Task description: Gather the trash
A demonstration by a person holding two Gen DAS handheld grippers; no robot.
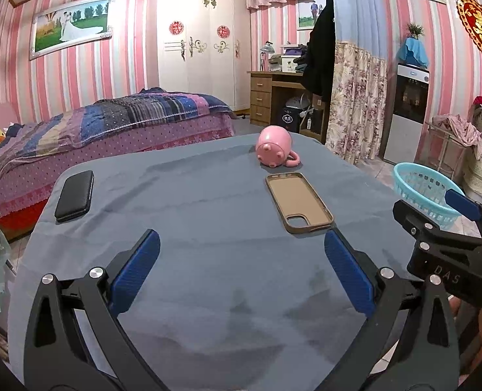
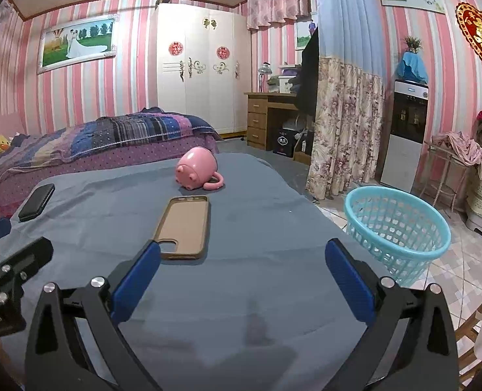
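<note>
A table under a grey-blue cloth [image 1: 208, 260] [image 2: 257, 260] carries a brown phone case [image 1: 298, 202] [image 2: 184, 226] lying inside-up, a pink pig-shaped mug [image 1: 273, 150] [image 2: 197, 169] tipped on its side, and a black phone [image 1: 74, 200] [image 2: 36, 202]. A light blue plastic basket [image 1: 423, 192] [image 2: 397, 228] stands on the floor right of the table. My left gripper [image 1: 241, 260] is open above the near cloth, nothing between its blue pads. My right gripper [image 2: 242, 264] is open too, its left finger tip by the case's near corner. The right gripper [image 1: 446, 228] also shows in the left wrist view.
A bed with a striped quilt [image 1: 127, 120] lies behind the table on the left. A wooden desk [image 1: 273, 94], floral curtain [image 1: 355, 97] and water dispenser [image 1: 407, 110] stand at the back. Tiled floor [image 2: 462, 260] surrounds the basket.
</note>
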